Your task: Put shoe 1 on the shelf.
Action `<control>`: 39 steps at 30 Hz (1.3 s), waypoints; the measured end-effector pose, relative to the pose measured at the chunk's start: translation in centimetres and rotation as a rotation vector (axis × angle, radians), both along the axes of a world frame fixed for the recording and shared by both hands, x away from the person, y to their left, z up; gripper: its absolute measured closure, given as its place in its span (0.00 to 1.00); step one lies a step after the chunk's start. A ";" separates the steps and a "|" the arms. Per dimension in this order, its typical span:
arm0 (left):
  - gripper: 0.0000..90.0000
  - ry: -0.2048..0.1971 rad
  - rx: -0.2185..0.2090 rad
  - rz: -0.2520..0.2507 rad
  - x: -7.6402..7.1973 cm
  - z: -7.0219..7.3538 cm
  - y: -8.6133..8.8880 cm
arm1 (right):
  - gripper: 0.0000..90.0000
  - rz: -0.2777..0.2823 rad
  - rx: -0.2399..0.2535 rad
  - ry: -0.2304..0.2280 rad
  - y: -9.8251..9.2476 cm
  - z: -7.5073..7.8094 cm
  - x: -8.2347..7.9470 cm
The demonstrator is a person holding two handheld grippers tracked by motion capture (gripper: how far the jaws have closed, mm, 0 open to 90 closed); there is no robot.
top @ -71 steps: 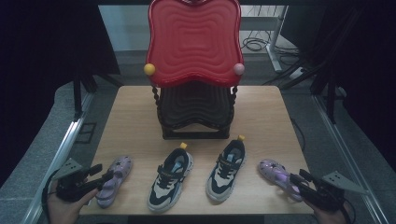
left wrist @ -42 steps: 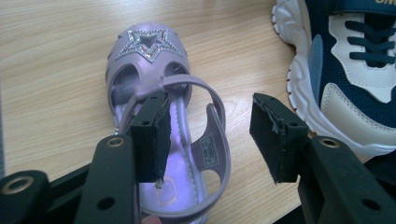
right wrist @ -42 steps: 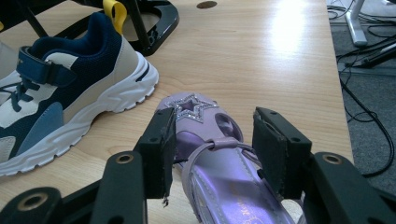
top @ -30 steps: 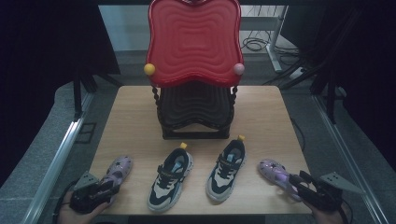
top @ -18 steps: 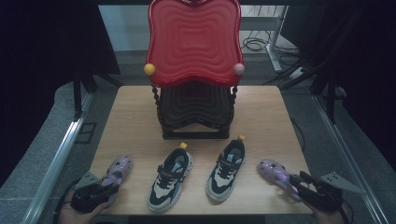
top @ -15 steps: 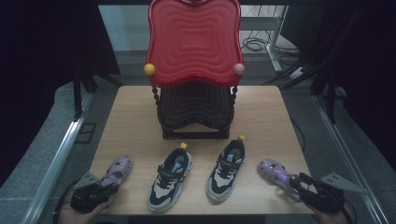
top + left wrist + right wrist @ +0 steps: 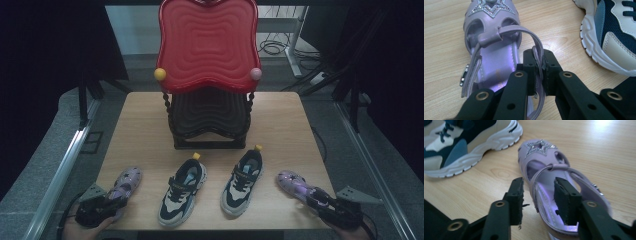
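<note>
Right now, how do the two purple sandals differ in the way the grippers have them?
The left sandal has its side strap pinched tight by the left gripper. The right sandal has its side wall between the right gripper pads, which have just been closing but stand apart. Both are lilac with glittery stars and rest on the table.

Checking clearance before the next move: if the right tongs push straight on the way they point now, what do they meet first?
The right tongs already straddle the side wall of the right purple sandal, jaws just closing but not yet pressing. Straight on, they'd likely run into its crossing strap, then the star-trimmed toe. Depth is hard to judge.
</note>
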State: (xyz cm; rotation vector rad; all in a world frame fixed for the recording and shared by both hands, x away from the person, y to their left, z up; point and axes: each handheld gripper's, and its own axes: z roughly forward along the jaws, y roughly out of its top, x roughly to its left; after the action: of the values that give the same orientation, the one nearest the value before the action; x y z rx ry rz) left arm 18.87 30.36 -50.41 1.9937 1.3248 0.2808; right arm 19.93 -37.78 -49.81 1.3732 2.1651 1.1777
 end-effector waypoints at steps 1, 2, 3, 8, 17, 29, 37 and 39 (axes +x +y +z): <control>0.92 -0.001 -0.001 0.001 0.0 0.0 0.0 | 0.71 0.011 -0.005 0.006 0.1 -0.1 0.1; 0.92 0.000 -0.003 0.001 0.0 0.0 0.0 | 0.72 0.017 -0.008 0.011 0.2 -0.2 0.2; 0.92 0.001 -0.005 0.000 0.0 0.0 0.1 | 0.74 0.026 -0.013 0.017 0.3 -0.3 0.3; 0.92 0.001 -0.004 0.001 0.0 0.0 0.0 | 0.83 0.046 -0.036 0.046 0.8 -0.5 0.6; 0.92 0.002 -0.008 0.000 0.0 -0.1 0.1 | 0.92 0.052 -0.039 0.043 0.9 -0.5 0.7; 0.94 -0.028 -0.044 0.023 -0.1 0.2 0.7 | 0.94 0.038 -0.025 0.020 0.9 -0.4 0.7; 0.95 -0.080 -0.084 0.057 -0.3 1.2 1.7 | 0.94 0.022 -0.012 -0.006 0.9 -0.2 0.7; 0.95 -0.101 -0.099 0.053 -0.4 1.6 1.9 | 0.94 0.011 -0.002 -0.018 0.8 0.0 0.6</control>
State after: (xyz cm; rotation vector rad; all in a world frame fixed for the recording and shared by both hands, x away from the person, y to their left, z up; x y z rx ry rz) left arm 18.51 32.22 -48.85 1.8406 1.3043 0.3302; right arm 20.57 -36.94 -49.83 1.3467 2.1641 1.1873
